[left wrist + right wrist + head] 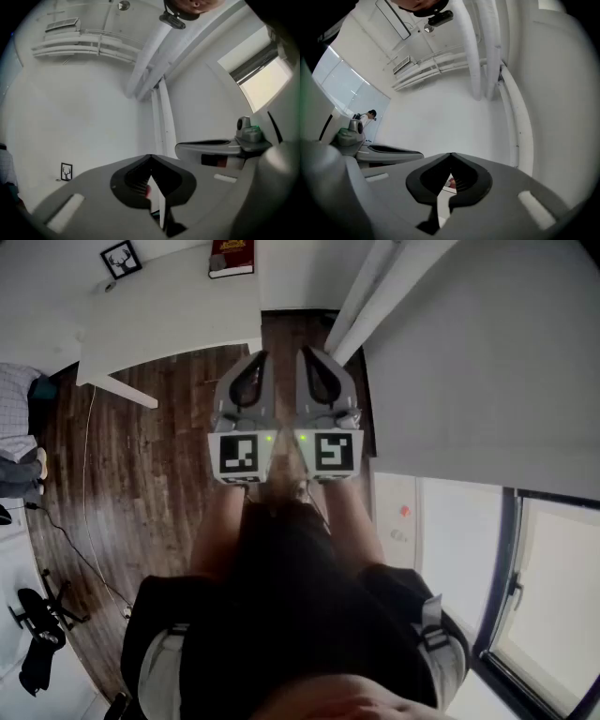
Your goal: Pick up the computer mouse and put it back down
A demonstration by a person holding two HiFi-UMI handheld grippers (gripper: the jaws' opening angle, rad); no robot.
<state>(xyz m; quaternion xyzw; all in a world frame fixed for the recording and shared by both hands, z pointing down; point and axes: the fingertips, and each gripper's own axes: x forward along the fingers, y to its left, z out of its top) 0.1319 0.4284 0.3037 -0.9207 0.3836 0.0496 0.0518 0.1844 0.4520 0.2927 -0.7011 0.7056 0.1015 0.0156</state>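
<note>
The left gripper and right gripper are held side by side, close together but apart, in front of the person's body. Both point away from the person and roughly level. Their marker cubes face the head camera, and a small green light glows beside each.

In the left gripper view the jaws are closed, with the tips meeting at a point and nothing gripped. A speck of red shows through the gap behind the tips, too small to tell what it is. In the right gripper view the jaws are also closed tip to tip and hold nothing. A bit of red and white shows through the hollow behind them. Each gripper shows at the edge of the other's view.

The mouse shows in no view, so I cannot tell where it lies.

A white surface stands ahead and to the left, well apart from the grippers. A red book lies at its far edge, and a small black frame stands near its far left corner. Below the grippers is a dark wood floor, with a thin cable trailing across it on the left. A window runs along the lower right.
</note>
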